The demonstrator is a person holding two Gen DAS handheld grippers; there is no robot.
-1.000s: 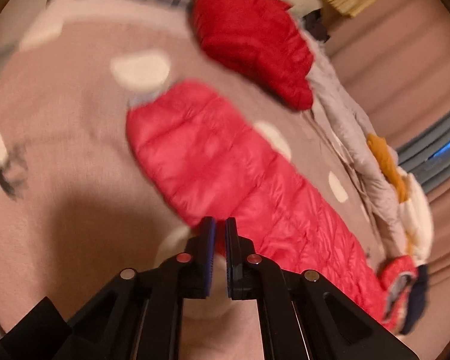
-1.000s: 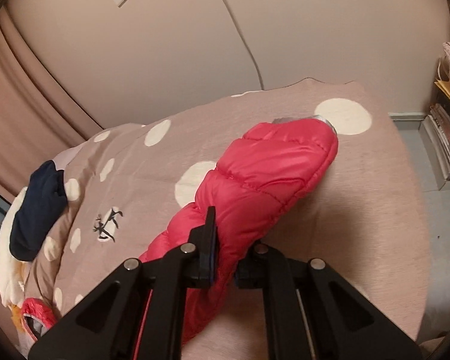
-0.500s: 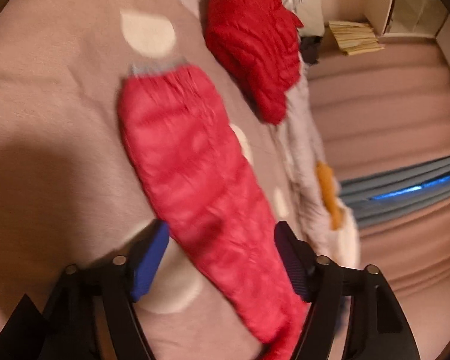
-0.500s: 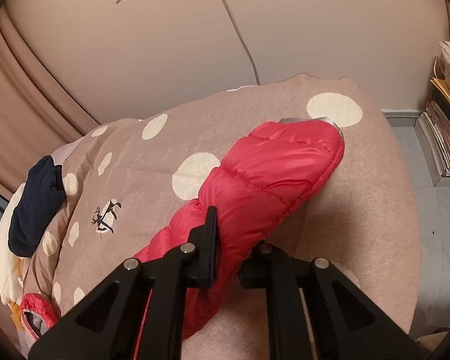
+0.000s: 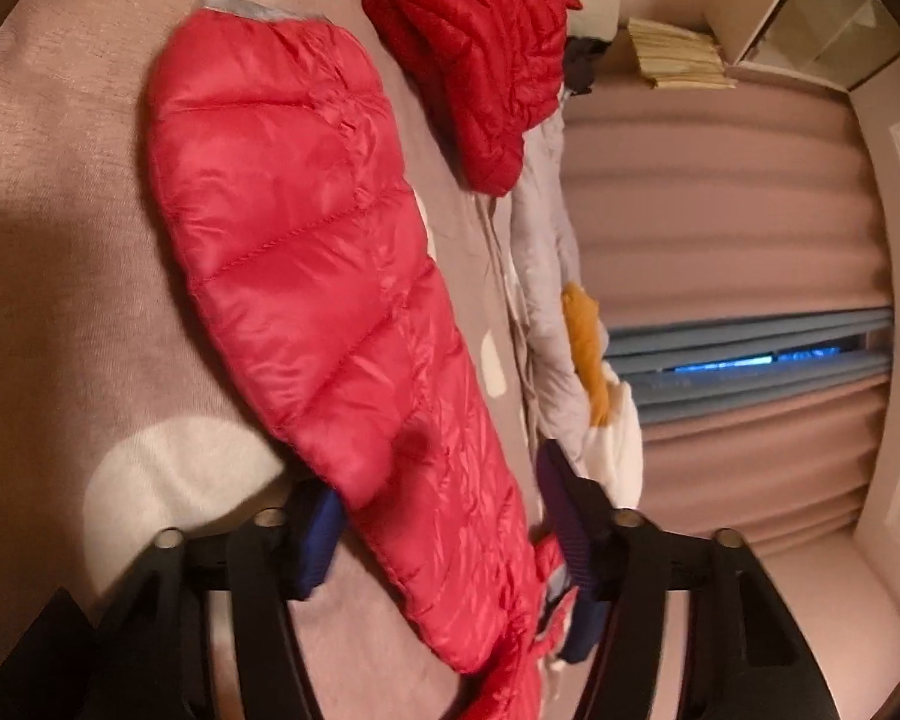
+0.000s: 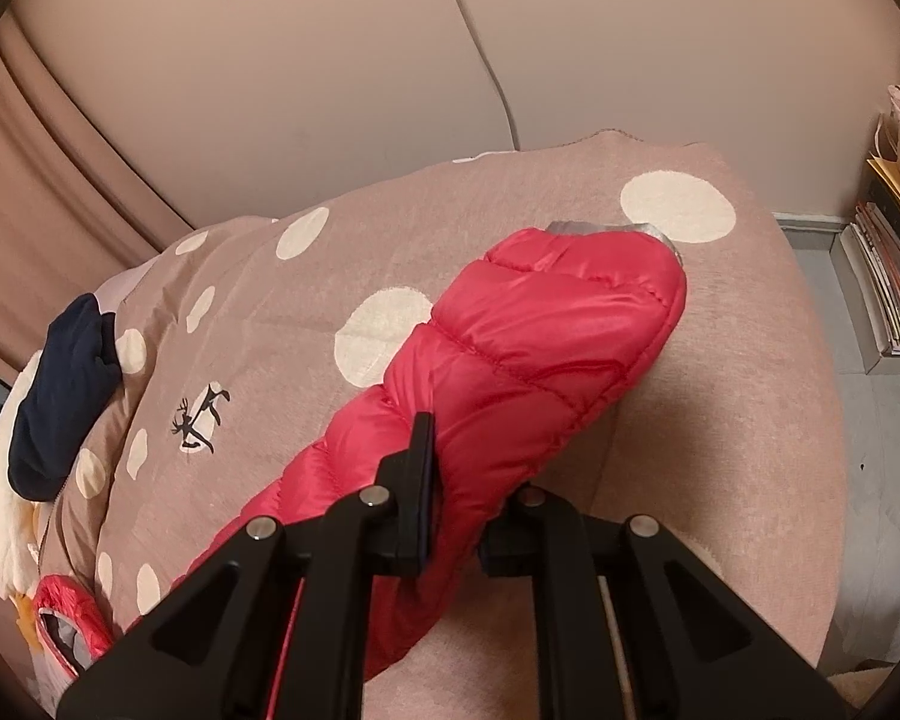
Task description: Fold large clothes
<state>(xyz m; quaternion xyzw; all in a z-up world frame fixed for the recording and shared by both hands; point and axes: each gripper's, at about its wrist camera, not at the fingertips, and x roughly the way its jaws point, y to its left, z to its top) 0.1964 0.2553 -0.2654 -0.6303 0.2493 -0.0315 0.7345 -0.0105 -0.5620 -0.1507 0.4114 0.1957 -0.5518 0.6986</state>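
- Since the earlier frame, the left tongs (image 5: 444,516) have gone from pressed together to spread wide, straddling the near end of the pink puffer jacket (image 5: 306,252).
- Right tongs (image 6: 456,498) pinch a fold of that jacket (image 6: 528,372).
- It lies stretched along the dotted blanket (image 6: 282,312) on the bed.
- Far right, a darker red jacket (image 5: 480,42) sits beside a grey garment (image 5: 546,276).

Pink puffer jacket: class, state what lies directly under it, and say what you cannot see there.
The pink puffer jacket lies on a dusty-pink blanket with cream dots; one dot shows partly tucked under its edge. Whatever blanket pattern sits beneath the jacket's middle is covered.
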